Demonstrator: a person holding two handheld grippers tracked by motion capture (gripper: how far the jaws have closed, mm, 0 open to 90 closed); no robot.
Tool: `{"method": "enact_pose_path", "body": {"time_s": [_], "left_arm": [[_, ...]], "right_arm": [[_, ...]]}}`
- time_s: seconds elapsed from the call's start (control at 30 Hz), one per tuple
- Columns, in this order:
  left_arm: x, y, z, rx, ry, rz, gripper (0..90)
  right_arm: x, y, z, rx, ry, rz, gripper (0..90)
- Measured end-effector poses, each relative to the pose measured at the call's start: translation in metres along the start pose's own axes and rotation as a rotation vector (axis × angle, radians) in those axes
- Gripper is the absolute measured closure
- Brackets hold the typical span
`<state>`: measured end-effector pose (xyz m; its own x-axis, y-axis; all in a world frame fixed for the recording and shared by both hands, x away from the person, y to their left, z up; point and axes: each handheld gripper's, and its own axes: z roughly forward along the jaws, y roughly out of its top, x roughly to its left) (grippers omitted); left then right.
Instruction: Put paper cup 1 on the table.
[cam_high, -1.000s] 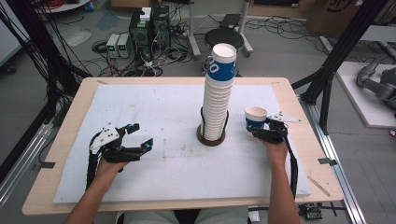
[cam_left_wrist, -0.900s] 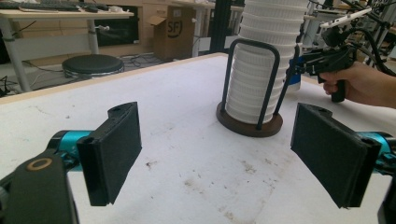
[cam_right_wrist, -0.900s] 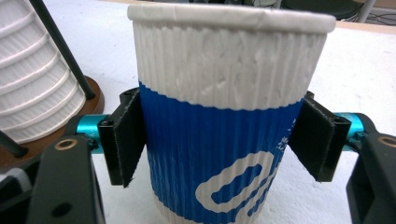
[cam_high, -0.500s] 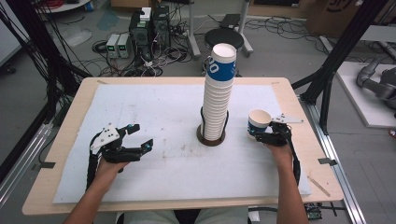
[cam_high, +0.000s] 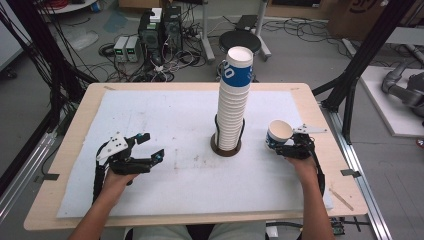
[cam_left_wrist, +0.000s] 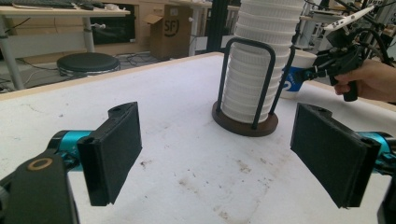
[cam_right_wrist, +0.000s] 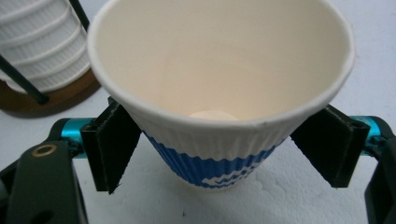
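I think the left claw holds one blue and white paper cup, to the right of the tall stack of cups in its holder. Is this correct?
Not quite: the right claw holds the paper cup, as the right gripper view shows. The left claw is open and holds nothing. The cup is indeed to the right of the tall stack.

A white mat (cam_high: 165, 115) is spread over the wooden table (cam_high: 65, 145). Beyond the far edge, a black stool (cam_high: 240, 40) and electronic boxes (cam_high: 125, 48) amid cables are seen on the floor. A cardboard box (cam_left_wrist: 170, 35) is noted.
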<state>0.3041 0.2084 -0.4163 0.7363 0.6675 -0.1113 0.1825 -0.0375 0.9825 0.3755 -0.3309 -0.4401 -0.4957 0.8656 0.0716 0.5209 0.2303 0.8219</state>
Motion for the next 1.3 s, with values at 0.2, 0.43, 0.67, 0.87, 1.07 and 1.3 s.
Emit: {"method": "enact_pose_path", "body": {"time_s": [0.2, 0.43, 0.67, 0.87, 1.07, 1.3], "left_arm": [[0.001, 0.0, -0.001, -0.005, -0.002, -0.005, 16.3], [0.001, 0.003, -0.003, -0.011, -0.016, -0.019, 16.3], [0.003, 0.008, -0.005, -0.014, -0.039, -0.048, 16.0], [0.001, 0.01, -0.007, -0.011, -0.044, -0.04, 16.0], [0.003, 0.011, -0.01, -0.02, -0.028, -0.044, 16.0], [0.005, 0.01, -0.012, -0.027, -0.017, -0.051, 16.0]], "right_arm": [[-0.003, -0.01, -0.008, 0.019, 0.017, 0.02, 18.8], [-0.003, -0.018, -0.034, -0.02, 0.034, 0.038, 18.8], [0.012, -0.013, -0.065, -0.104, 0.074, 0.033, 18.9], [0.032, -0.008, -0.077, -0.126, 0.117, -0.013, 18.8], [0.048, -0.006, -0.088, -0.174, 0.143, -0.018, 18.9], [0.059, 0.003, -0.097, -0.206, 0.136, -0.077, 18.9]]}}
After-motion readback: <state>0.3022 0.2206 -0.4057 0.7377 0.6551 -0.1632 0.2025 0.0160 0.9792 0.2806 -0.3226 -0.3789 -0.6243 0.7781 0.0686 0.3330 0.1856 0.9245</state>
